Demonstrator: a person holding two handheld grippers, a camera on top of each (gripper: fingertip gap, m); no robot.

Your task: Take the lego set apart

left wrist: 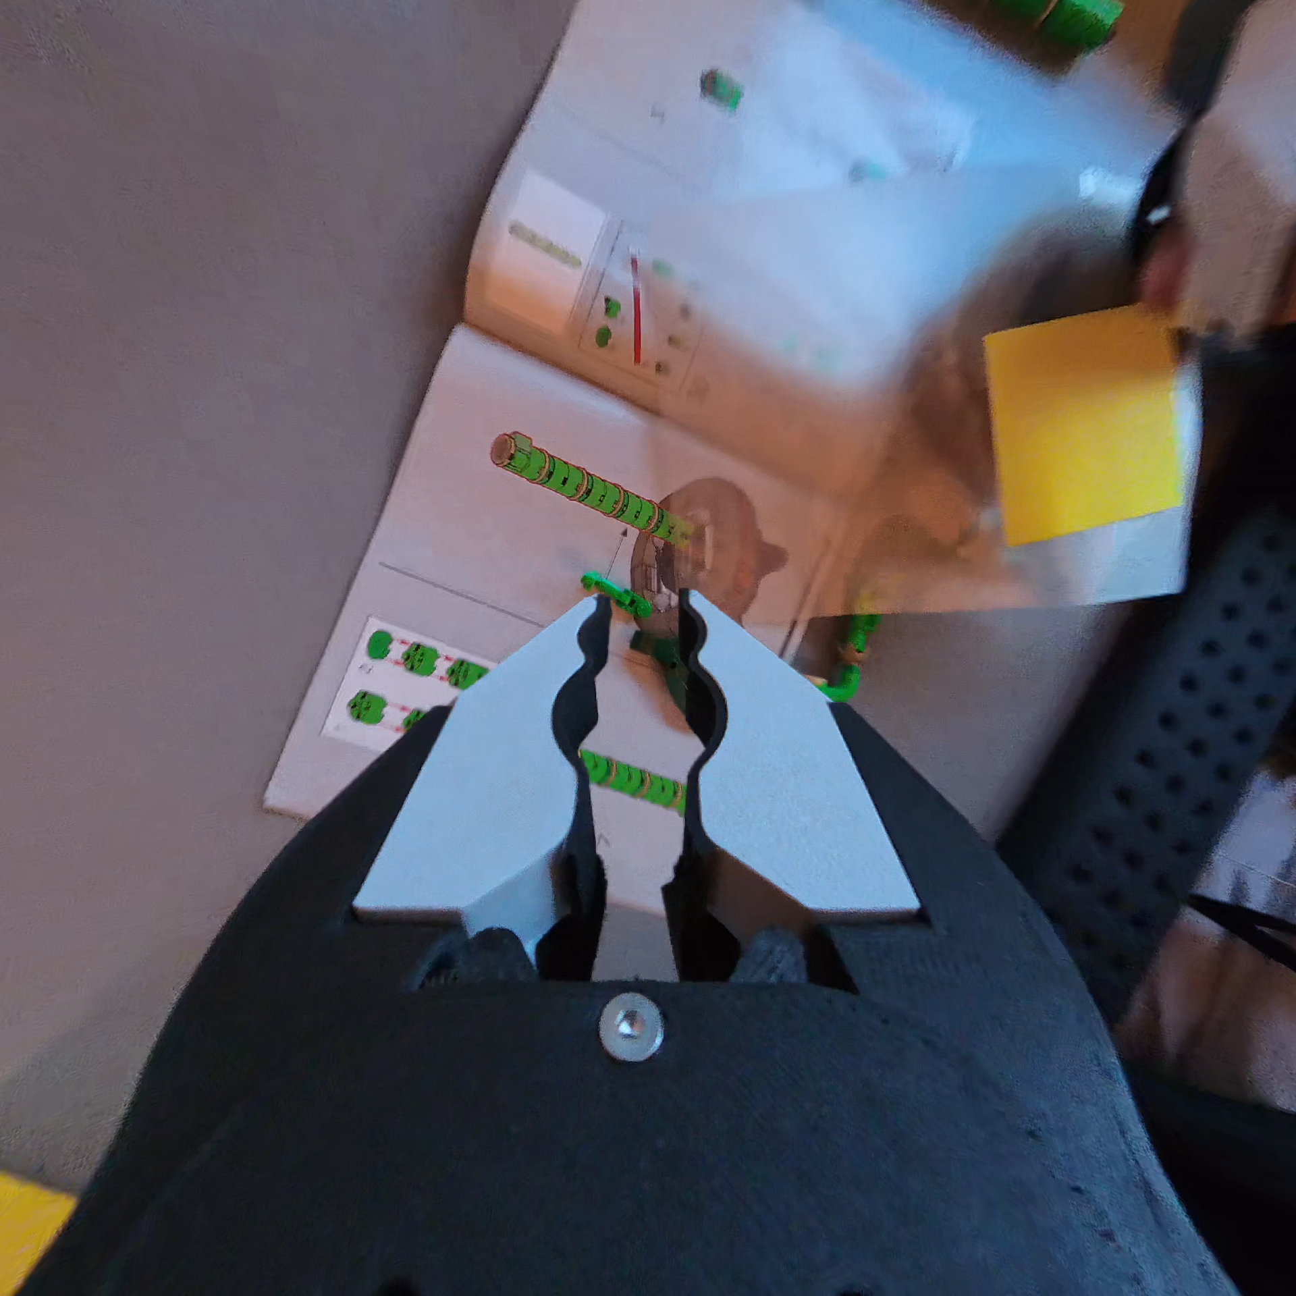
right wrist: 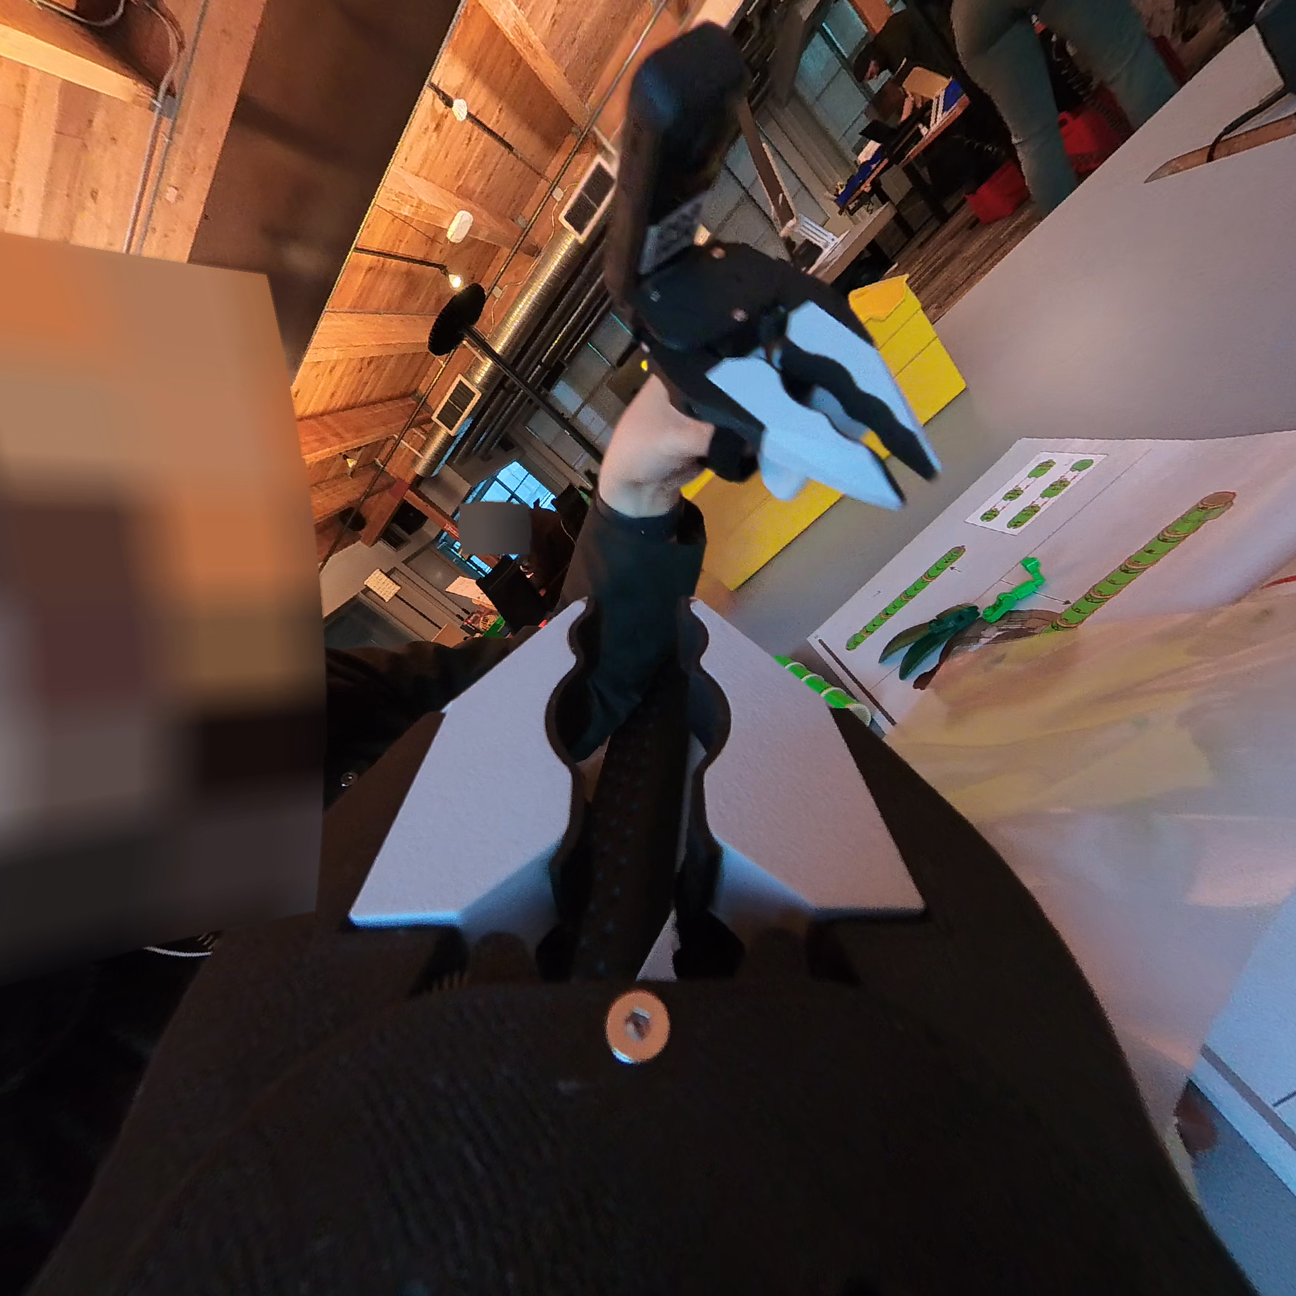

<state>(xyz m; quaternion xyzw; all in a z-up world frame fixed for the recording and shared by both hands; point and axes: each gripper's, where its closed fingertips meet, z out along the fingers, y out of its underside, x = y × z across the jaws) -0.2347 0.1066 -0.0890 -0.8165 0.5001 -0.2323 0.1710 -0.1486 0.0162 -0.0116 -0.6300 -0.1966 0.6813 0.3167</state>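
Located a short bright-green lego piece (left wrist: pixel 848 666) flat on the bench (left wrist: pixel 175 421), just off the edge of the open instruction booklet (left wrist: pixel 491 561); seen from the right wrist too (right wrist: pixel 820 684), touching nothing. Spotted more green pieces (left wrist: pixel 1073 21) beyond the booklet's far corner, too blurred to tell how many or whether joined. Counted the long green stems on the booklet as printed drawings, not parts.

Noted a large pale sheet (left wrist: pixel 912 245) with a yellow patch, raised over the booklet's far half and smeared, so probably moving. Cannot tell what carries it. Judged as clearing or leafing paper to get at the parts, not yet disassembly.

Held left gripper (left wrist: pixel 642 603) above the booklet's near page, tips pointing down at it; fingers (left wrist: pixel 491 771) narrowly apart, nothing between. Probably parked there, close to the loose piece.

Held right gripper (right wrist: pixel 635 610) beside the booklet, aimed across at the left one (right wrist: pixel 919 484) rather than at the bench; gap likewise narrow, only a dark sleeve visible through it. Read as empty.

Registered a yellow box (right wrist: pixel 905 351) well beyond the booklet, possibly for parts.
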